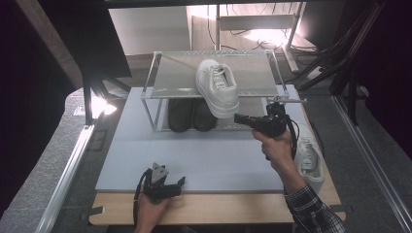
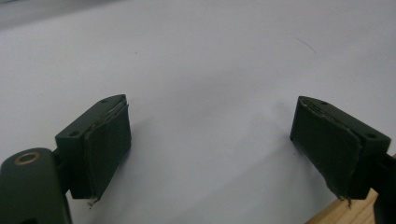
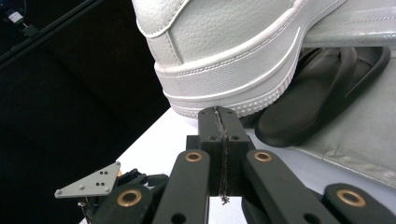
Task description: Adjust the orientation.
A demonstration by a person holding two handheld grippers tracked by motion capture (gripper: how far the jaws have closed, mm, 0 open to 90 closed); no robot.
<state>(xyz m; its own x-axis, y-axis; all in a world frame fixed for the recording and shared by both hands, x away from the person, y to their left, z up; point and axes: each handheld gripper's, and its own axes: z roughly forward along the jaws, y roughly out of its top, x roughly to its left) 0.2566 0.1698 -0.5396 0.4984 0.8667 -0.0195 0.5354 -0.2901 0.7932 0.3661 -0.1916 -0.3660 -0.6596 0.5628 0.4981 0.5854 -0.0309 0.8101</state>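
No text, label, brand mark or number can be read anywhere: the white shoe [image 1: 217, 87], the black slippers [image 1: 192, 115] and the grey mat [image 1: 145, 145] all appear plain.

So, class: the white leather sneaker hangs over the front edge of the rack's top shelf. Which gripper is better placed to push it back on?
The right gripper: its shut jaws sit at the white leather sneaker's heel. The left gripper rests open at the table's near edge.

Grey carpet floor [image 1: 58, 145], wooden table [image 1: 218, 208]
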